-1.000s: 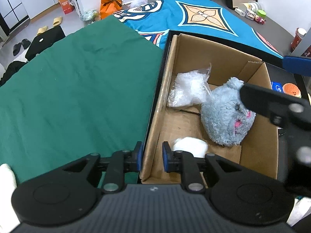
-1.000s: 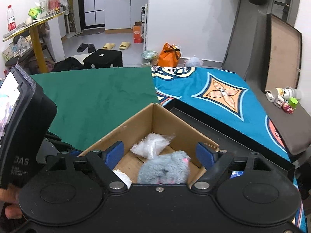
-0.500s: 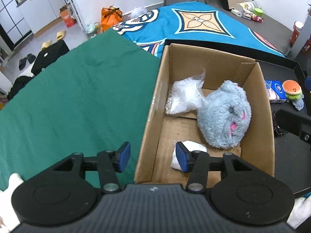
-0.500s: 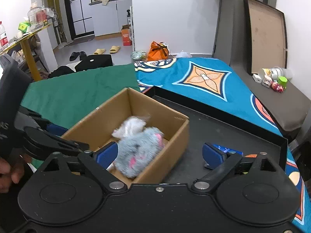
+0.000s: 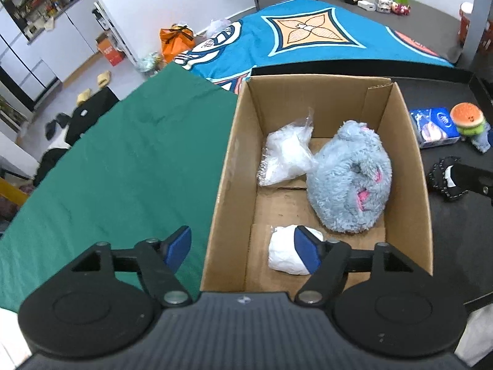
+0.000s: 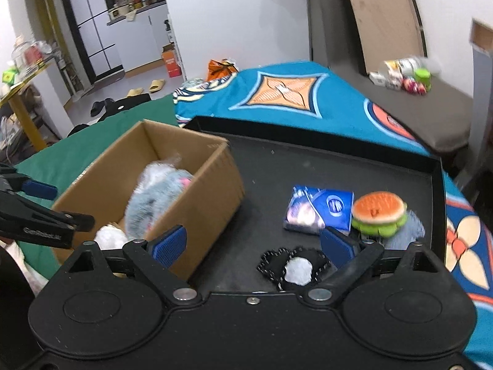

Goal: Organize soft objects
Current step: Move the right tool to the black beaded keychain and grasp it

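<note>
Left tongs (image 5: 242, 246): widened since earlier, now spread, empty. Right tongs (image 6: 252, 245): spread, empty. Cardboard box (image 5: 403, 141) wall partly hides blurred grey plush (image 6: 154, 197), long axis running diagonally.

White walls (image 6: 240, 15) enclose the room. The light tiled floor (image 6: 123, 84) carries yellow slippers (image 6: 157, 84) and an orange bag (image 5: 177, 40). White cabinets (image 5: 34, 52) stand at the rear. A brown board (image 6: 382, 15) leans against the wall.

Both hand-held grippers (image 5: 243, 246) (image 6: 254, 243) agape, empty.
</note>
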A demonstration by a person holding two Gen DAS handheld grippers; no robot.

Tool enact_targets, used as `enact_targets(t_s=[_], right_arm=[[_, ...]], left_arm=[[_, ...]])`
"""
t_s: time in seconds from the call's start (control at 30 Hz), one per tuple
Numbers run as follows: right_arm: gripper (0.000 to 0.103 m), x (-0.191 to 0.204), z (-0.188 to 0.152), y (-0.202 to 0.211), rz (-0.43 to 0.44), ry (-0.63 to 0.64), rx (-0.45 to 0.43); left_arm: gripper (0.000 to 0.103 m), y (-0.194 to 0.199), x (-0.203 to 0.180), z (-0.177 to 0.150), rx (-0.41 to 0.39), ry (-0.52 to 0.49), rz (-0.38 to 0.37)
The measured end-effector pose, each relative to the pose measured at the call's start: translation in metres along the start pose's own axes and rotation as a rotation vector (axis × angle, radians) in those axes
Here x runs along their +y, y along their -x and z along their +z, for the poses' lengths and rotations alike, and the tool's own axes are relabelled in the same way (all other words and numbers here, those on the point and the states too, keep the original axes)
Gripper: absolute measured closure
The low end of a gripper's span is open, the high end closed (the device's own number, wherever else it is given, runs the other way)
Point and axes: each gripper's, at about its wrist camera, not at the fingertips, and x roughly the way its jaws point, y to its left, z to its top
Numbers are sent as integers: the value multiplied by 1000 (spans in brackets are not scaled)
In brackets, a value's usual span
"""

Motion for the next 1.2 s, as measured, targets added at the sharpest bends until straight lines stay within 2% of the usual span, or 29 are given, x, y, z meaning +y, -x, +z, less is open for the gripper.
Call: enact_targets(t_s=[0.17, 0.37, 0.53, 0.7, 0.8, 0.93, 1.07, 1.2], right_arm=[[10, -20, -14, -12, 15, -82, 26], [20, -48, -22, -17, 40, -191, 29], [32, -64, -24, -26, 36, -216, 36], [38, -74, -28, -34, 15, -215, 57], [41, -78, -31, -39, 31, -237, 78], [42, -74, -33, -38, 34, -207, 81], [47, -62, -34, -39, -14, -117, 88], [66, -55, -37, -37, -49, -46, 94]], left_arm=[[26, 2, -6, 3, -5, -5, 40], [25, 5, -19, 6, -12, -35, 94], [24, 4, -27, 9, 4, -50, 133], [24, 4, -34, 10, 11, -69, 171], [24, 4, -36, 11, 28, -73, 182], [24, 3, -41, 12, 38, -91, 202], [24, 2, -43, 12, 47, -105, 212], [24, 5, -42, 11, 49, -105, 211]])
